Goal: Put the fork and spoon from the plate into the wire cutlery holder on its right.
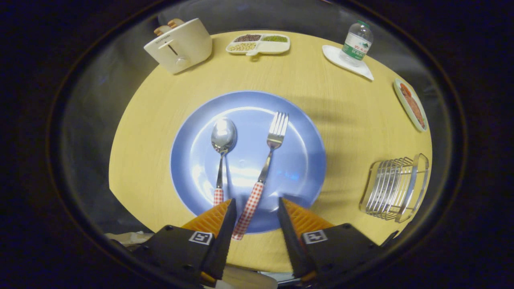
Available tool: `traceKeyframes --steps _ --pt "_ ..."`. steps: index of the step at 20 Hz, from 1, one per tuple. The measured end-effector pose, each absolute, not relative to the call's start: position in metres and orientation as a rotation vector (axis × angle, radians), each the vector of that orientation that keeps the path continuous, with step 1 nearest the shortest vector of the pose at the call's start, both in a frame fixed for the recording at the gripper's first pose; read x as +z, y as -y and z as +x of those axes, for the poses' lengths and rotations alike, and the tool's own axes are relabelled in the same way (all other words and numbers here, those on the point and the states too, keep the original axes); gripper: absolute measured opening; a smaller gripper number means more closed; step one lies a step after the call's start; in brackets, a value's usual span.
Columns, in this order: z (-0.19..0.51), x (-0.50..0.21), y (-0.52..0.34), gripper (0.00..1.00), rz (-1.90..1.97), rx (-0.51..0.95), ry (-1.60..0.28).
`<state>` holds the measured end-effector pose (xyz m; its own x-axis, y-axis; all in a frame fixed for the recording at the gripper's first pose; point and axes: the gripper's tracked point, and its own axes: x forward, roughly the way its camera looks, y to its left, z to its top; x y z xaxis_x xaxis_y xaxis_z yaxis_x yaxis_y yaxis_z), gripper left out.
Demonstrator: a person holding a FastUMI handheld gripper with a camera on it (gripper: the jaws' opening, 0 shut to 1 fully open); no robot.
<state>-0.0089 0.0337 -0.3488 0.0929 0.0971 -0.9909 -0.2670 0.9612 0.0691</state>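
Blue plate [297,160] sits mid-worktop [341,104], and on it we see the spoon [222,149] and the fork [267,160] lying side by side, bowls and tines pointing away from us, checked handles toward us. That layout suits a grasp by the handle. Our gripper [254,208] hangs with its jaws apart and holding nothing, the fork's handle lying between them while the spoon's handle ends just beside the left finger. We judge the fork is the first pick, since the jaws already straddle it. The wire cutlery holder [391,188] stands on the worktop to the plate's right, well apart from both utensils, its slots free to take them once we carry them across.
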Motion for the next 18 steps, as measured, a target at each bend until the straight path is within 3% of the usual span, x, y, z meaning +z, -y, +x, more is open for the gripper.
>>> traceKeyframes --steps 8,12,18 --pt "-0.017 -0.351 -0.032 0.50 -0.138 0.273 -1.541" --pt "-0.018 -0.352 -0.033 0.25 -0.108 0.272 -1.578" --pt "-0.022 -0.352 -0.035 0.14 -0.097 0.291 -1.597"
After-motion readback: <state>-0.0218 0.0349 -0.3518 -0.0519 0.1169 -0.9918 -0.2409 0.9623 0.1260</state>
